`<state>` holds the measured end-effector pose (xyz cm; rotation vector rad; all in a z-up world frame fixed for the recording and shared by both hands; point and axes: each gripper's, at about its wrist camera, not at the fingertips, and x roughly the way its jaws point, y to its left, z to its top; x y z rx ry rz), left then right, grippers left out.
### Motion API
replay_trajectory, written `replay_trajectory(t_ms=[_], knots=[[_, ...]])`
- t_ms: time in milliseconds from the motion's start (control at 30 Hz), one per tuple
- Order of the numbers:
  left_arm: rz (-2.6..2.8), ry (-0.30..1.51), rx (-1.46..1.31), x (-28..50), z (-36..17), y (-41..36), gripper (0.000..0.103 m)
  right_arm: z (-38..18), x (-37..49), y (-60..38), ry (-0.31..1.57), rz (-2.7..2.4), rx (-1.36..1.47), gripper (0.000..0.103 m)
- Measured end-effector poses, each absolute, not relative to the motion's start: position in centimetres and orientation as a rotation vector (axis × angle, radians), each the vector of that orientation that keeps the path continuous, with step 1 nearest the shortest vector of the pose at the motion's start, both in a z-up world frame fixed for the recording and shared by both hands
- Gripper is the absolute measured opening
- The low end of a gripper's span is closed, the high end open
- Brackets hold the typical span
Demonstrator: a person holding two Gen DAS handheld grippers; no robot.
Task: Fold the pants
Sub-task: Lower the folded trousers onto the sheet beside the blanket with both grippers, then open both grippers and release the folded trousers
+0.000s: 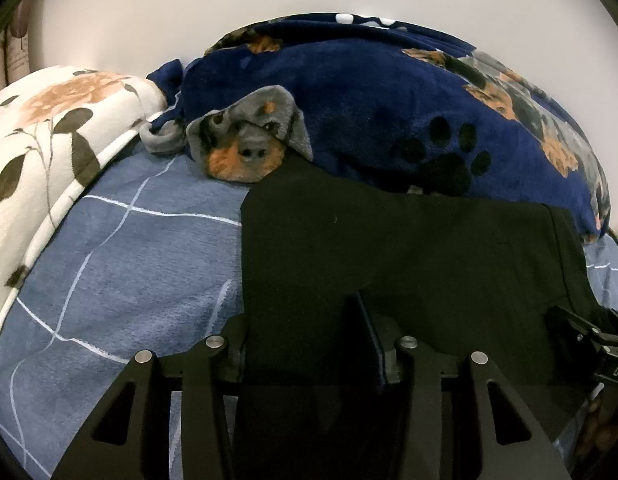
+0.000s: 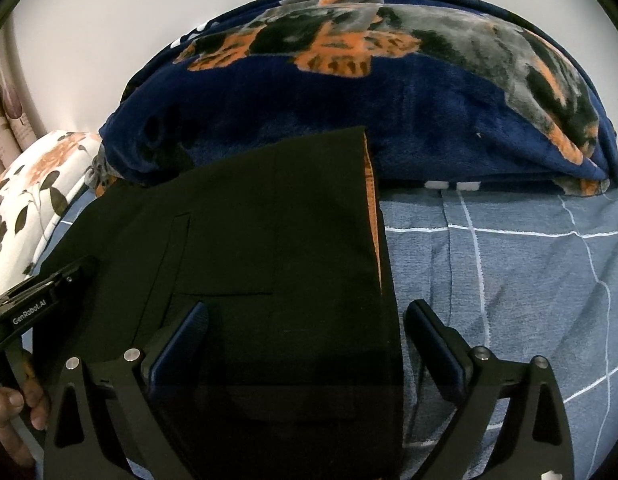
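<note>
Tools first: left tool (image 1: 305, 344) part-open astride the near-left edge of the black pants (image 1: 389, 248), pads apparently not pressing; right tool (image 2: 309, 344) spread wide, nothing clamped, straddling the near-right edge. Pants folded flat on the blue checked bed (image 2: 509, 264), against the navy dog-print blanket (image 2: 429, 112). Best lifted clear without dragging cloth, keeping edges aligned.

White wall (image 1: 149, 12) behind — blue checked bed (image 1: 121, 248), navy dog-print blanket (image 2: 429, 100).

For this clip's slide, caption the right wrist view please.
Open right gripper straddles the edge of folded black pants on a blue checked bedsheet, dog-print blanket behind.
</note>
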<state>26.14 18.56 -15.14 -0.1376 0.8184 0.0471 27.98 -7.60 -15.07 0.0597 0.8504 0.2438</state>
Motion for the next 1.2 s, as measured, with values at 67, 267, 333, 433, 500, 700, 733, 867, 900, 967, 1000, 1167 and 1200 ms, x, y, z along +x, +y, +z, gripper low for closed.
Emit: replay_trajectory(t_ms=[67,267,333,433,500,700,733,867,900,967,1000,1167,1200], knots=[[0.05,0.817,-0.135,26.14,-15.12,18.57,0.046,-15.05,27.87,-7.59,0.848,0.24,0.058,0.098],[0.065,0.815,-0.123,26.15,-15.09,18.4,0.049,-14.98,27.78,-7.48,0.843,0.236,0.054,0.098],[0.07,0.815,-0.119,26.12,-15.07,18.31,0.049,-14.97,27.75,-7.47,0.843,0.234,0.053,0.099],[0.074,0.814,-0.115,26.13,-15.06,18.29,0.05,-14.99,27.79,-7.47,0.842,0.233,0.052,0.099],[0.077,0.814,-0.113,26.14,-15.07,18.26,0.051,-14.98,27.78,-7.47,0.842,0.233,0.052,0.1],[0.091,0.812,-0.103,26.02,-15.0,18.12,0.053,-14.98,27.79,-7.49,0.843,0.228,0.047,0.1],[0.093,0.811,-0.102,25.97,-14.99,18.11,0.053,-14.98,27.78,-7.51,0.843,0.226,0.046,0.101],[0.098,0.808,-0.099,25.94,-14.96,18.1,0.054,-14.95,27.78,-7.58,0.842,0.222,0.043,0.101],[0.098,0.808,-0.1,25.93,-14.96,18.11,0.054,-14.96,27.76,-7.58,0.842,0.221,0.043,0.101],[0.099,0.808,-0.1,25.95,-14.97,18.13,0.054,-14.96,27.8,-7.56,0.842,0.221,0.042,0.102],[0.099,0.808,-0.099,25.95,-14.97,18.12,0.054,-14.95,27.81,-7.58,0.843,0.22,0.041,0.102],[0.099,0.808,-0.099,25.96,-14.97,18.11,0.054,-14.99,27.87,-7.49,0.843,0.22,0.041,0.102],[0.099,0.808,-0.099,25.97,-14.97,18.13,0.054,-15.0,27.86,-7.49,0.843,0.219,0.04,0.102]])
